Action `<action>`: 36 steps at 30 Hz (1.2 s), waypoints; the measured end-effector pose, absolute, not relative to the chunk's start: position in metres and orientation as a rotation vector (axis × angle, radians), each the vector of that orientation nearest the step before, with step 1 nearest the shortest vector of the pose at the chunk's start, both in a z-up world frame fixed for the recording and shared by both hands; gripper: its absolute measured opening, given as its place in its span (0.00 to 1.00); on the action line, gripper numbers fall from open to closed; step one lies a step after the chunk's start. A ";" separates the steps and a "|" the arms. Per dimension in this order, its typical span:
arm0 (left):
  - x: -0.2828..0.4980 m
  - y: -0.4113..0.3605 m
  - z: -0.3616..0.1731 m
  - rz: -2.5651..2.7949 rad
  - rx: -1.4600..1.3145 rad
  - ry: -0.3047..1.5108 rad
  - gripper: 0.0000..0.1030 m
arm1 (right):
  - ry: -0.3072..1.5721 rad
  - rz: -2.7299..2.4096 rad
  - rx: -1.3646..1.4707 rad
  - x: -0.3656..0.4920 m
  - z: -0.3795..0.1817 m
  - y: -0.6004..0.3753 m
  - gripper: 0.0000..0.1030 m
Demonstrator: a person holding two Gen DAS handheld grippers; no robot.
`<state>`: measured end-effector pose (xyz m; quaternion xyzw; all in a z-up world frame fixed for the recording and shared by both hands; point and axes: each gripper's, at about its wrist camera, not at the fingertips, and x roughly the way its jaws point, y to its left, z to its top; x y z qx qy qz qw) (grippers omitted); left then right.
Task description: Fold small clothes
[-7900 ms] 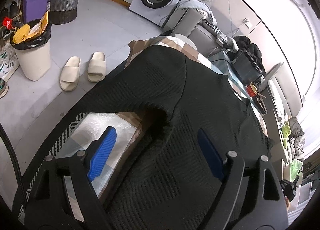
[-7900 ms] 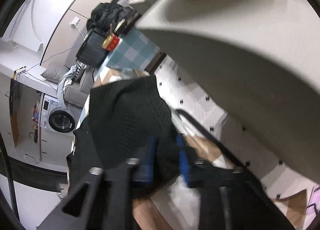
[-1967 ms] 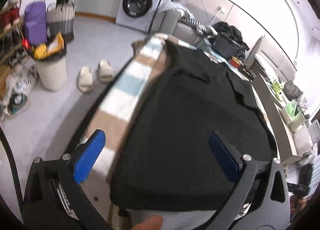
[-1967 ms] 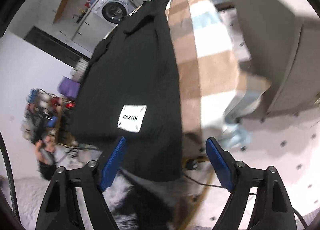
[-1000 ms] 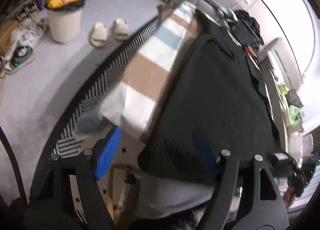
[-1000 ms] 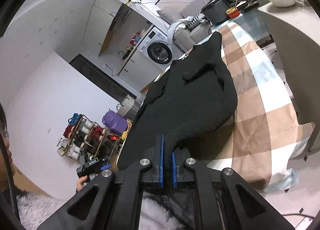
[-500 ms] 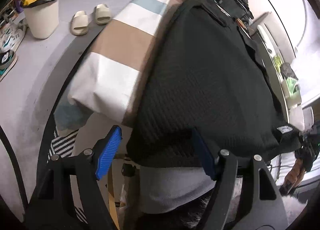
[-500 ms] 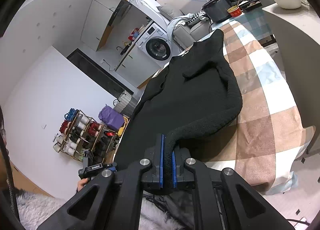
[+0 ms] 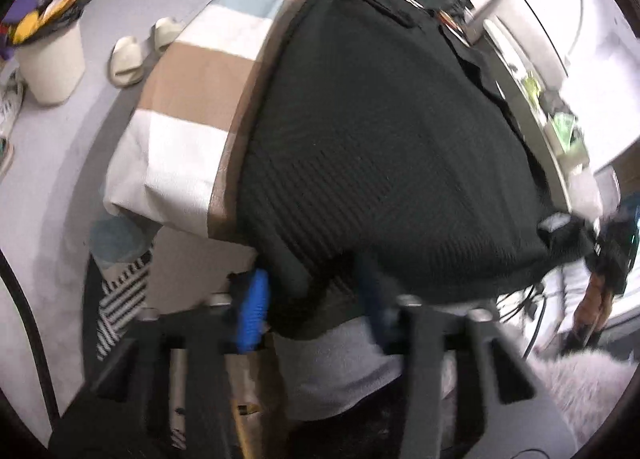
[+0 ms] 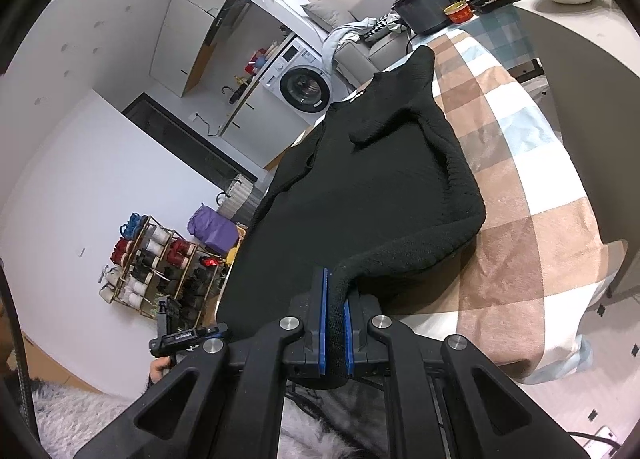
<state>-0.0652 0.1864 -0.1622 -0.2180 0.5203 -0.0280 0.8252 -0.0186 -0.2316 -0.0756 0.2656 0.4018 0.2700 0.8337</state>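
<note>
Draping over the checked tablecloth (image 10: 532,219), black sweater (image 10: 372,187) hides most of it.

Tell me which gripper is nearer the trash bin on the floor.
Left. The left gripper is at the sweater's hem on the trash bin side; the right gripper pinches the opposite corner.

Lived-in home, laundry and living area combined. White front-loading washing machine (image 10: 302,85) under counter beside white cabinets; grey sofa (image 10: 360,45) heaped with clothes; wire shoe rack full of shoes (image 10: 154,265); beige slippers (image 9: 138,47) on grey floor; white waste bin with black liner (image 9: 50,55); brown-blue-white checked table cloth (image 10: 532,195).
</note>
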 end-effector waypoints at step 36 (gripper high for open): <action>-0.056 0.214 0.003 -0.207 -0.631 0.348 0.03 | 0.433 0.675 0.813 -0.009 -0.031 -0.276 0.06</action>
